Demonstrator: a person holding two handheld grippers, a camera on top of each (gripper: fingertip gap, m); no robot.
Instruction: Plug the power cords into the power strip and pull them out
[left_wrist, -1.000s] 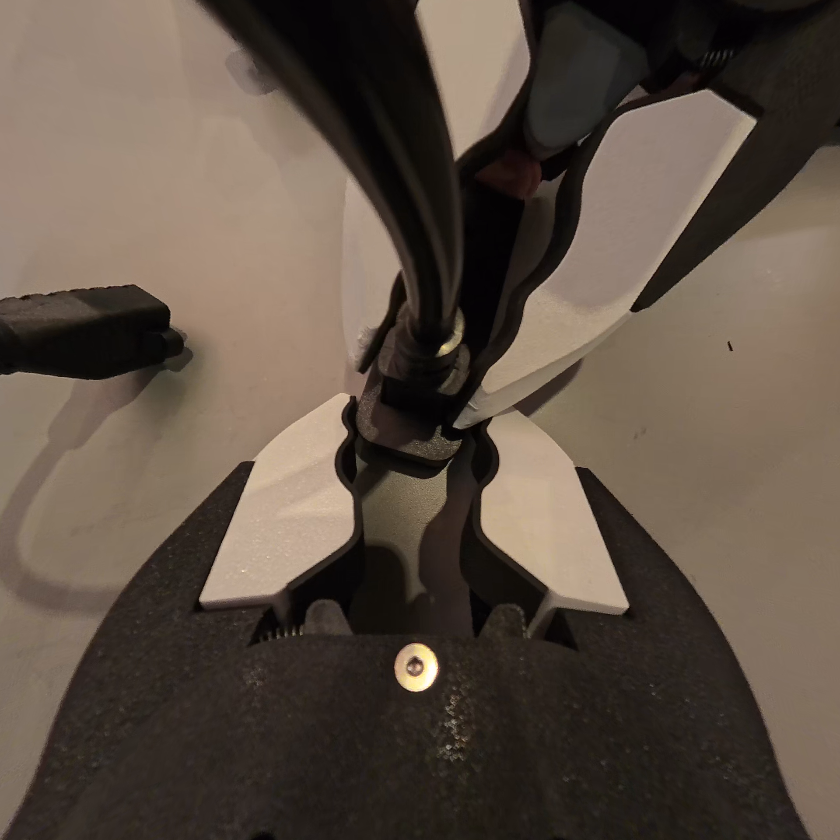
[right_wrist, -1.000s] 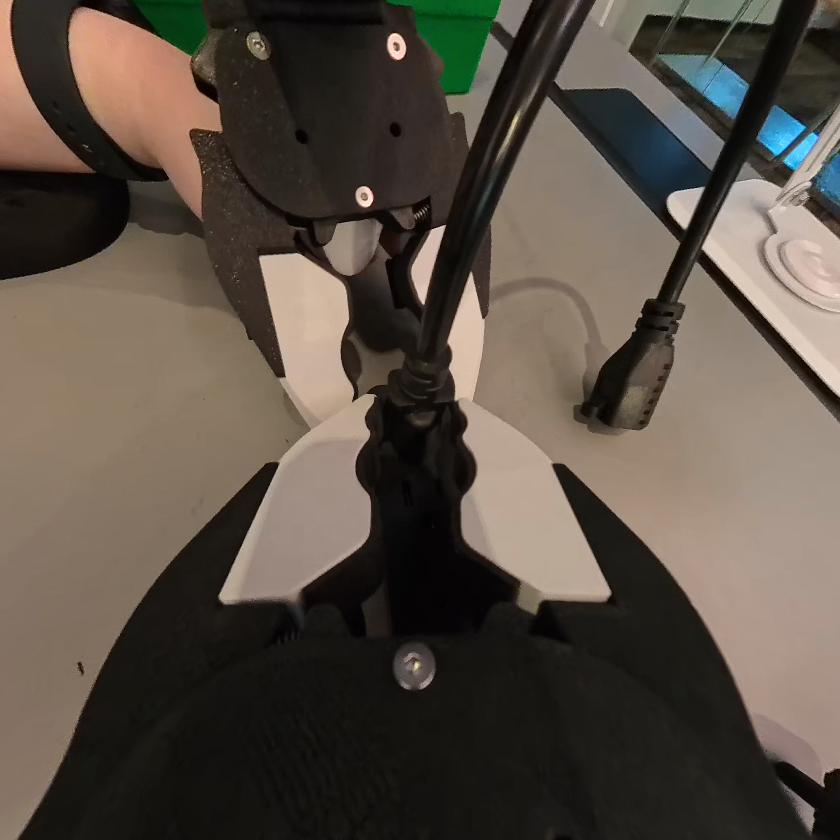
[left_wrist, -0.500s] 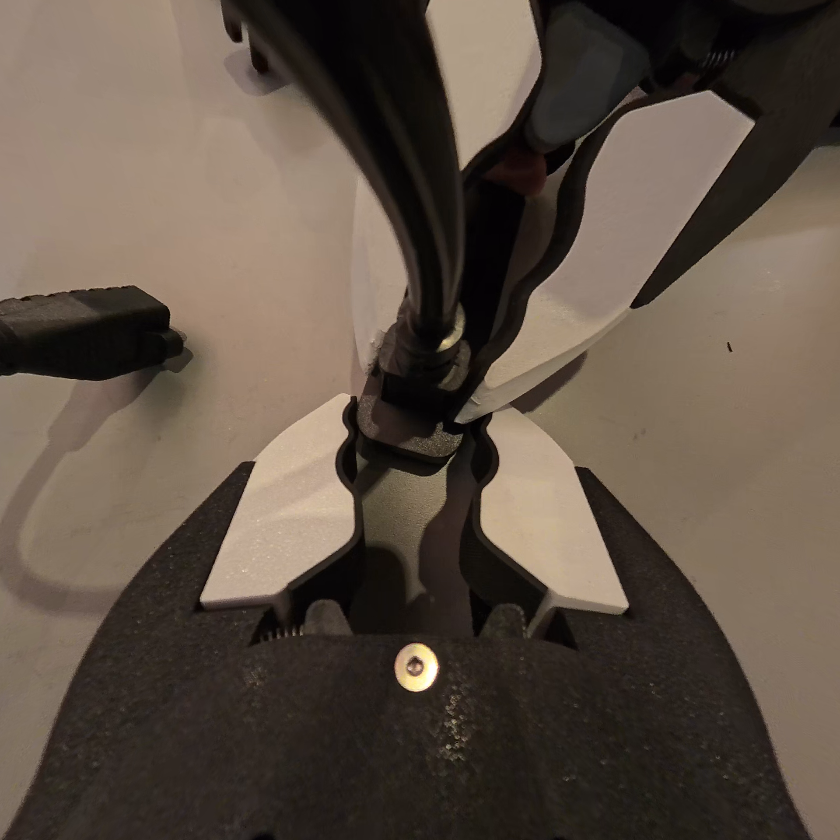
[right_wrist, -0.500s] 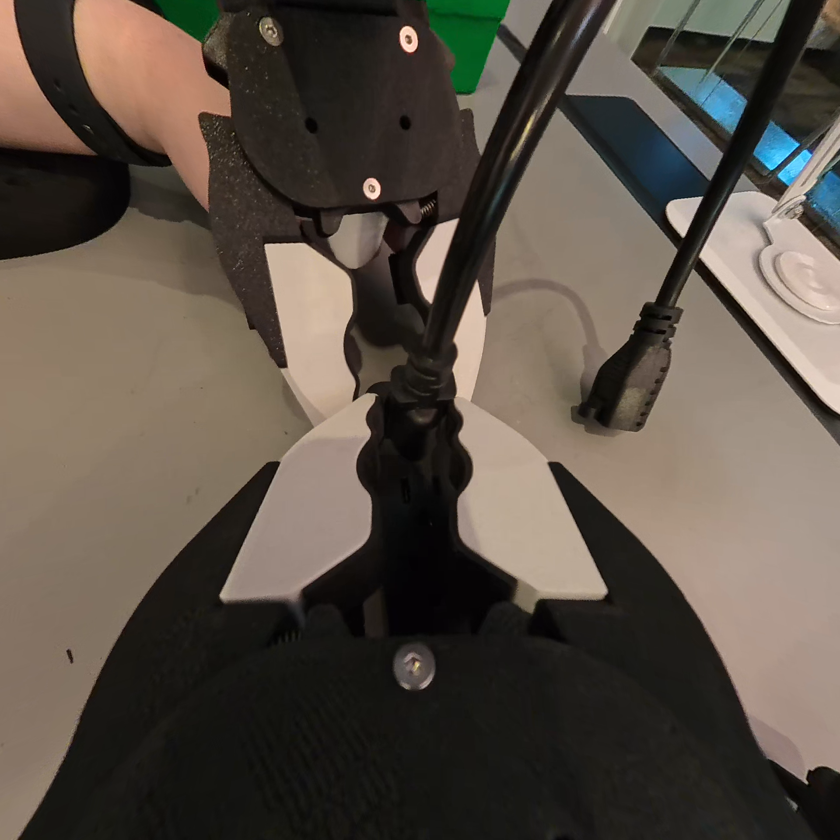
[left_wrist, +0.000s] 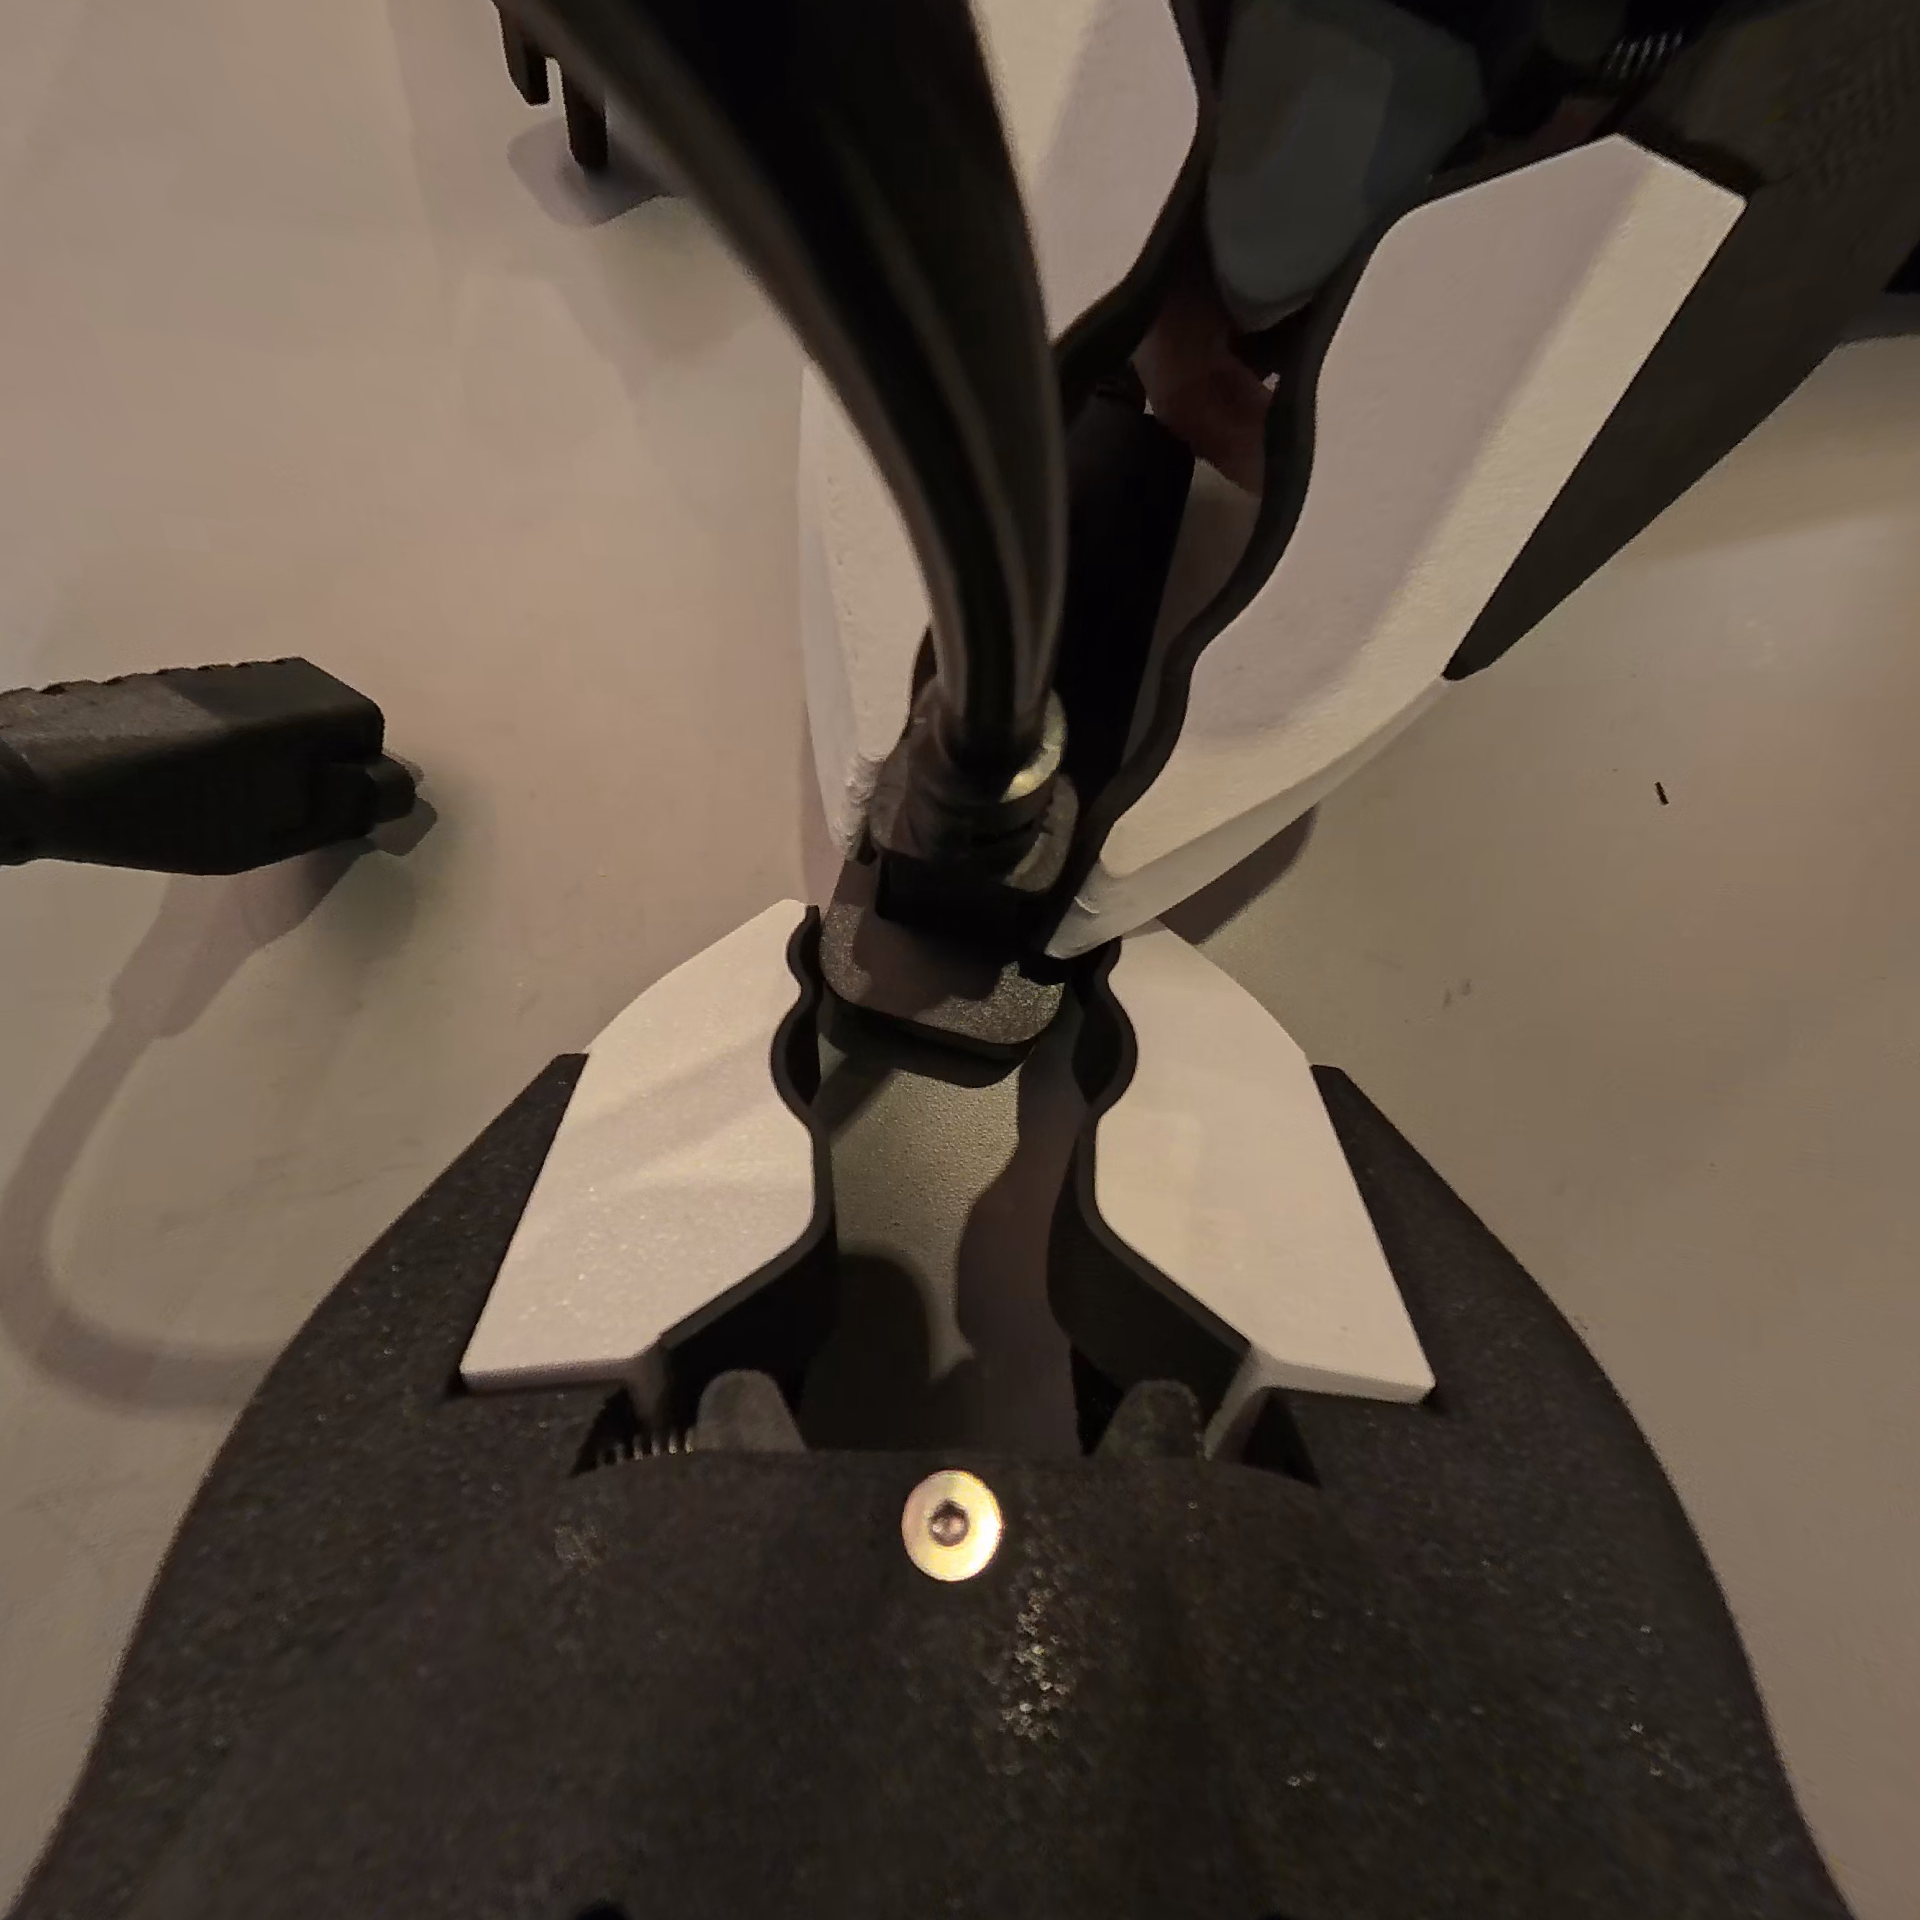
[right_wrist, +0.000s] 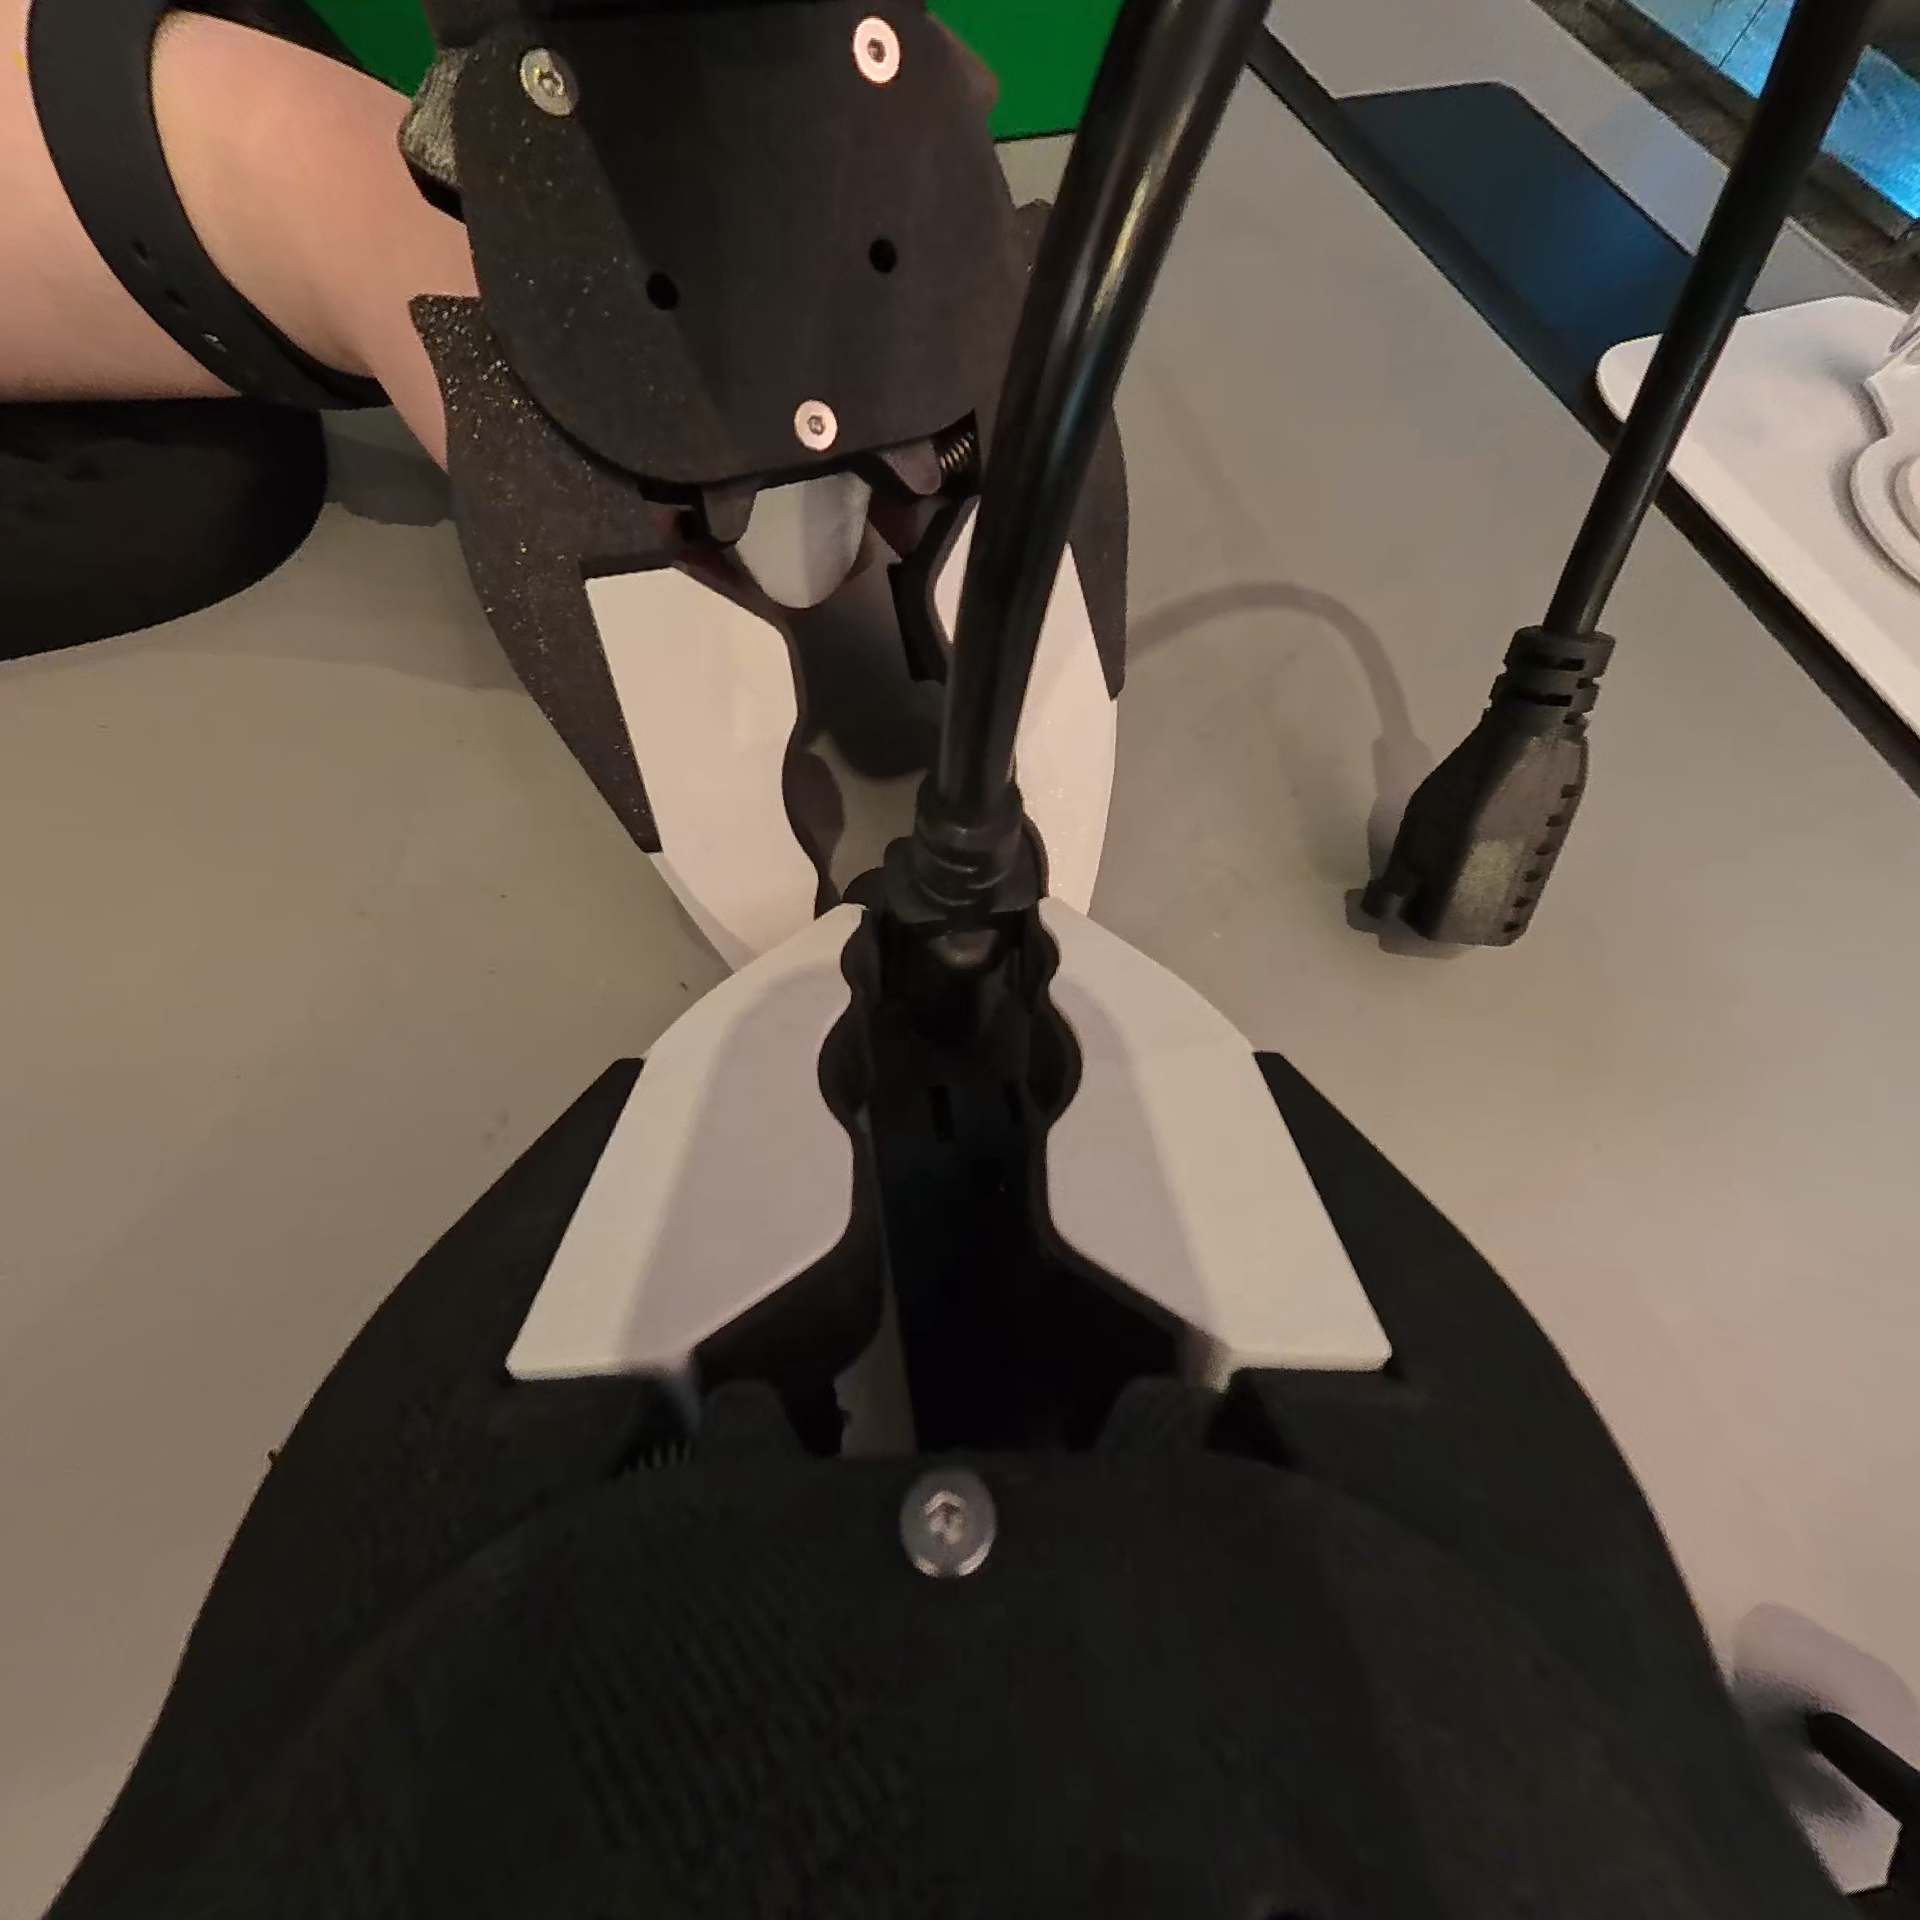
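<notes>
My left gripper (left_wrist: 945, 935) is shut on the flat black plug (left_wrist: 935, 997) of a power cord (left_wrist: 935, 364) that rises out of view. My right gripper (right_wrist: 951, 925) faces it, shut on a black power strip body with small slots (right_wrist: 971, 1164). The right gripper's white fingers (left_wrist: 1351, 520) show at the upper right of the left wrist view. Plug and strip meet at the fingertips. Bits of metal prong (left_wrist: 1039, 748) show between them. Both are held just above the grey table (right_wrist: 312, 935).
A second cord's black connector (right_wrist: 1486, 842) rests on the table to the right and shows at the left of the left wrist view (left_wrist: 187, 769). Another plug's prongs (left_wrist: 561, 83) show far off. A white tray (right_wrist: 1766, 468), a green box (right_wrist: 997, 73) and a person's strapped forearm (right_wrist: 260, 239) lie beyond. My left and right fingertips are right by each other.
Both grippers keep their hold and have shifted only slightly together. Another plug's prongs have come into view at the top left of the left wrist view.
</notes>
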